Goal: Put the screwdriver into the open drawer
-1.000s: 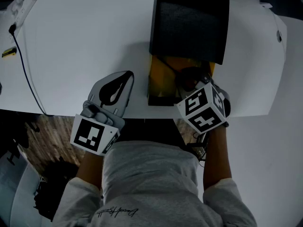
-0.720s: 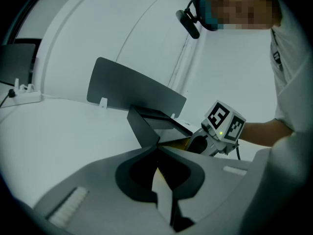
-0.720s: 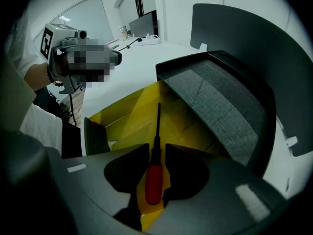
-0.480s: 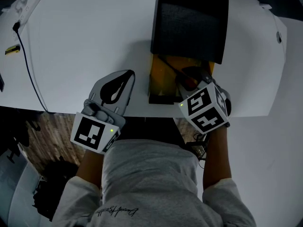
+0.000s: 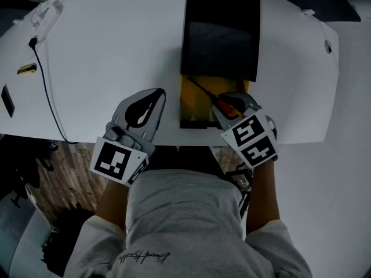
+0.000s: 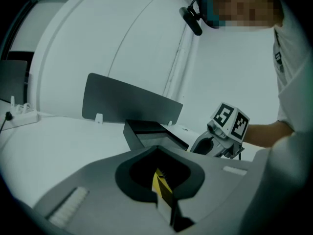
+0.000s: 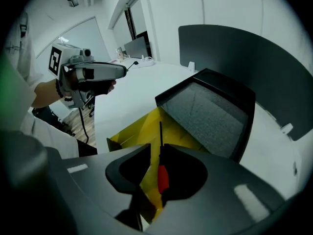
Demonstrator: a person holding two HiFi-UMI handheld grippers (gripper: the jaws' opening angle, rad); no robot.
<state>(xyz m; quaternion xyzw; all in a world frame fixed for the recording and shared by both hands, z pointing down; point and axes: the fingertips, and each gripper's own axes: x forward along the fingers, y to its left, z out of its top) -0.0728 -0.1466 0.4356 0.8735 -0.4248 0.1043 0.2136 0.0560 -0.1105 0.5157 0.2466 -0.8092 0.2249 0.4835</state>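
Observation:
The screwdriver [image 5: 228, 104], red handle and thin dark shaft, lies inside the open yellow drawer [image 5: 194, 106] that sticks out of a black cabinet [image 5: 220, 33]. My right gripper [image 5: 220, 99] hovers over the drawer's right side and points steeply down. In the right gripper view the screwdriver [image 7: 162, 177] shows through the gap of the right gripper [image 7: 156, 148], lying on the drawer floor [image 7: 142, 131] below. The jaws are closing and do not press on it. My left gripper [image 5: 152, 96] is over the white table left of the drawer, and this left gripper [image 6: 157, 151] is shut on nothing.
A white table [image 5: 104, 51] carries the cabinet; its near edge runs under both hands. A black cable [image 5: 49, 97] and a white power strip [image 5: 43, 16] lie at the far left. A grey partition panel [image 7: 244, 67] stands behind the cabinet.
Both grippers have lifted a little. The right one has risen off the drawer, and the screwdriver's handle stays down in it, now showing more clearly.

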